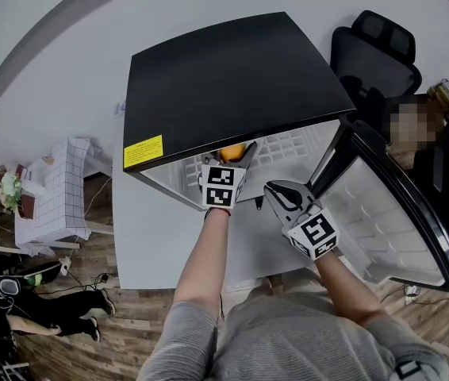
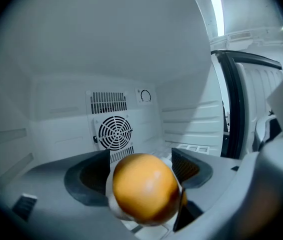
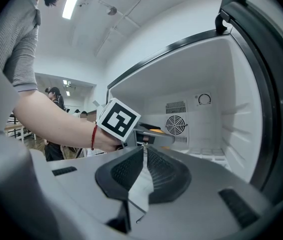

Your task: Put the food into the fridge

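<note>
The orange (image 2: 144,188) is clamped between the jaws of my left gripper (image 1: 230,162). That arm reaches straight forward, holding the orange just inside the fridge (image 1: 232,78), under its top front edge. My right gripper (image 1: 278,190) hangs outside beside the open door (image 1: 403,213), jaws pressed together and empty, with the elbow bent.

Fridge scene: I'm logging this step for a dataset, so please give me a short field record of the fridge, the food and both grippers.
fridge: small black-topped fridge with white interior
door: white-lined fridge door, open, on the person's right
food: round orange fruit, inside the fridge cavity, in front of the round fan grille
left side: left gripper, shut on the round orange fruit, reaching into the fridge
right side: right gripper, jaws together, nothing between them, outside the opening
fruit set down: cannot tell
</note>
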Tool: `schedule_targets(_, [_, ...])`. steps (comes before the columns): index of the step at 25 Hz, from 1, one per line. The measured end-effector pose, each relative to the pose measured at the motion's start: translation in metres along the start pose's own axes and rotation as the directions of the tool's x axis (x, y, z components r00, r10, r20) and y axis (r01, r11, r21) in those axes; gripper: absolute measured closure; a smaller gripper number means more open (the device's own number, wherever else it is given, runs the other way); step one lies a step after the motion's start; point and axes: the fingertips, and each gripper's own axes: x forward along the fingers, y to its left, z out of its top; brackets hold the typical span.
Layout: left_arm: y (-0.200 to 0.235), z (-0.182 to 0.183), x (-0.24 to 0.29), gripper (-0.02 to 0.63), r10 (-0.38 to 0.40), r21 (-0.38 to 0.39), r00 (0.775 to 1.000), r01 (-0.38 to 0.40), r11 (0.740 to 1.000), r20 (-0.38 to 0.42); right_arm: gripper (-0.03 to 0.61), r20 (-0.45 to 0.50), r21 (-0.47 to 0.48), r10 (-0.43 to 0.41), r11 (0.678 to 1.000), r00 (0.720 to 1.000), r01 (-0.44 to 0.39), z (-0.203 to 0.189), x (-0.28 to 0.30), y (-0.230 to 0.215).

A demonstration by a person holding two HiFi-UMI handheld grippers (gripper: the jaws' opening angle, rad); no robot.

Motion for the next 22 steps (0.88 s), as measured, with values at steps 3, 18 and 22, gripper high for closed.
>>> schedule_targets(3, [0.002,0.002,-0.015,0.239,0.024,0.008,1.000,-0.025,1.000,0.012,0.565,0.006,0.003,0.000,1.000,1.000,0.000,0.001,0.002,0.001])
schedule_targets(18, [-0.022,0.006,-0.086,0.242,0.073,-0.047,0.991,-0.068,0.997,0.114,0.565,0.006,-0.008,0.011,1.000,1.000,-0.010,0.002,-0.004,0.014])
schedule_targets(22, [-0.027,0.001,-0.106,0.242,0.083,-0.084,0.989,-0.073,0.994,0.123,0.565,0.002,-0.012,0.014,1.000,1.000,-0.014,0.003,-0.009,0.021])
